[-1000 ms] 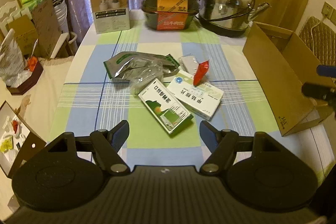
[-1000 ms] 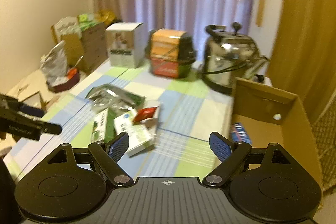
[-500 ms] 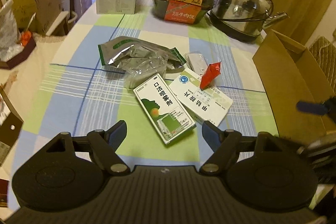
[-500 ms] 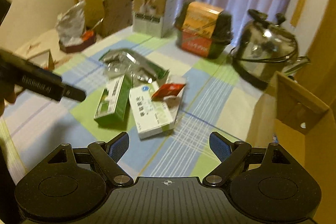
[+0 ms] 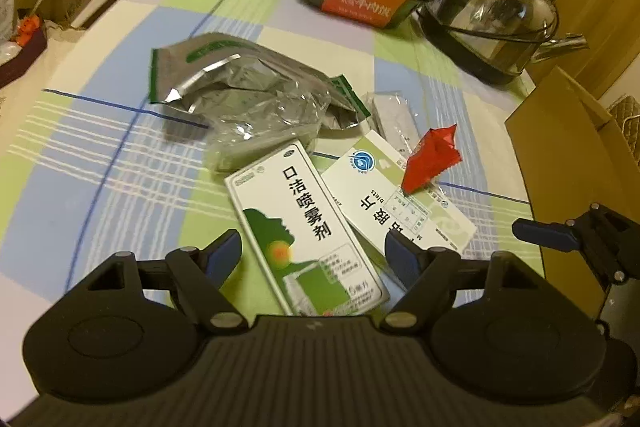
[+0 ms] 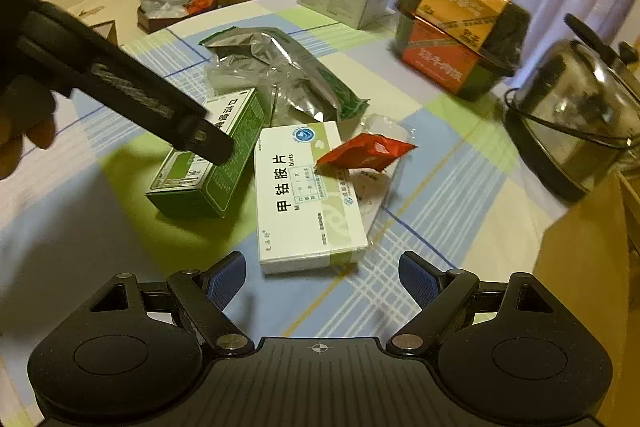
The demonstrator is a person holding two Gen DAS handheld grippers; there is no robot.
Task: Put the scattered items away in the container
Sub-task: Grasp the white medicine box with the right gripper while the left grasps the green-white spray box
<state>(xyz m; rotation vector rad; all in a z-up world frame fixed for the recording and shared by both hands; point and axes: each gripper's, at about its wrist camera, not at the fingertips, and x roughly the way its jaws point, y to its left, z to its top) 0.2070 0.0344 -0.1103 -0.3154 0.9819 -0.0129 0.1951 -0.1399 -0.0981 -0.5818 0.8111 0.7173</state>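
Left tongs (image 5: 314, 255) spread wide, empty, poised over the green-and-white flat carton (image 5: 308, 231) on the checked tabletop (image 5: 100, 155). Right tongs (image 6: 322, 279) likewise wide, empty, just short of the white flat medicine carton (image 6: 306, 199). Red foil sachet (image 6: 366, 155) resting on that white carton. Crumpled silver foil pouch (image 5: 244, 87) behind. Brown cardboard box (image 5: 572, 147) at the right edge.

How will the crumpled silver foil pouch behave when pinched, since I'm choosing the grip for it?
The silver foil pouch looks creased and partly flattened, so it will probably flex and sag rather than stay stiff. Its glossy film may slip between pads. It seems light, and it overlaps the clear plastic wrapper, which might drag along.
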